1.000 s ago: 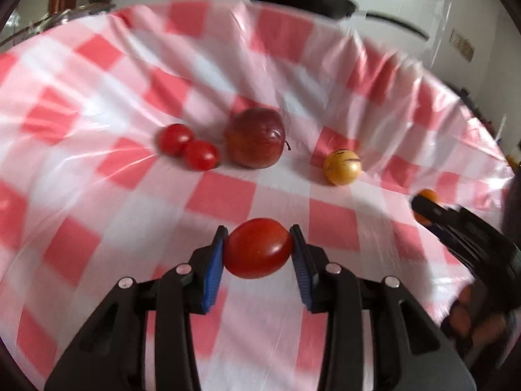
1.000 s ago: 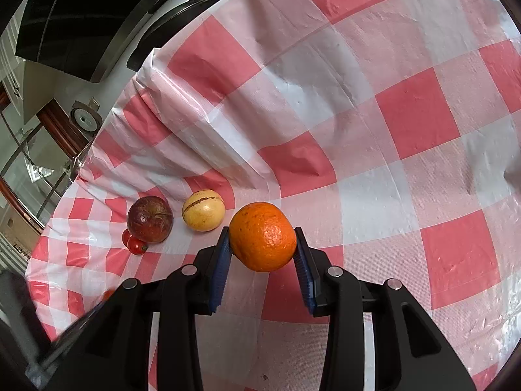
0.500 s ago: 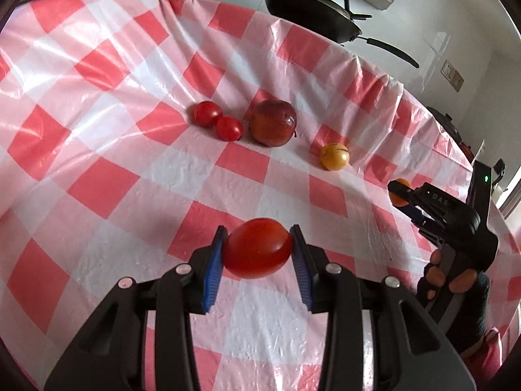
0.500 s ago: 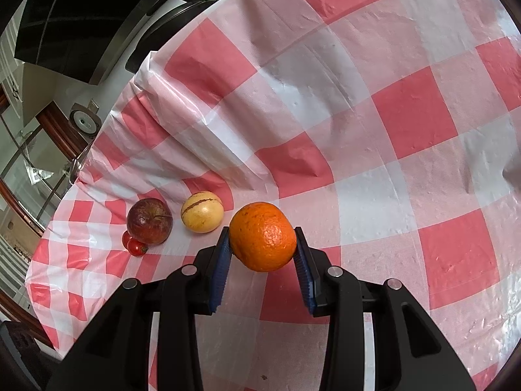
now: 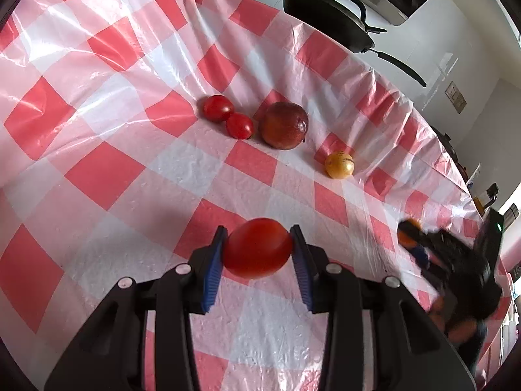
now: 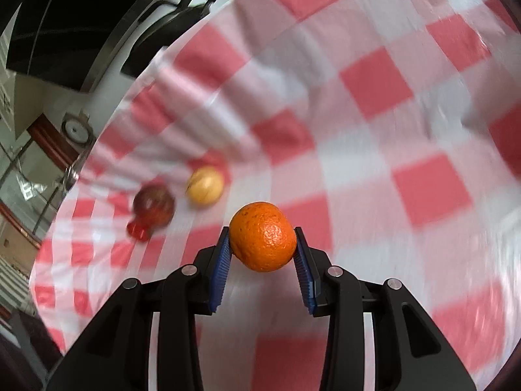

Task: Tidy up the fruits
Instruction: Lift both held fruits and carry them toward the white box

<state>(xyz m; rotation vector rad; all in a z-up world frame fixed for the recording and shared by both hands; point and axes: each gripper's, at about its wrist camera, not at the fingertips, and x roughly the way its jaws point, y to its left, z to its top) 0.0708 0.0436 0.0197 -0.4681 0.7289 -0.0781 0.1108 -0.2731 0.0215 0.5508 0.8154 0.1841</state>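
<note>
Through the left wrist view the left gripper (image 5: 258,248) is pinching one large tomato (image 5: 257,248) above the checked cloth (image 5: 107,176), where two small tomatoes (image 5: 228,117), one apple (image 5: 284,125) and one yellow fruit (image 5: 339,165) are lying, while through the right wrist view the right gripper (image 6: 263,239) is clamping one orange (image 6: 263,236).

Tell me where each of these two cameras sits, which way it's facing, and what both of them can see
Left wrist: on the left gripper, looking down along its fingers at its tomato and the checked tablecloth; the right gripper shows at right.
Right wrist: on the right gripper, looking past its orange; blurred.
Shared: apple, yellow fruit, pan.
</note>
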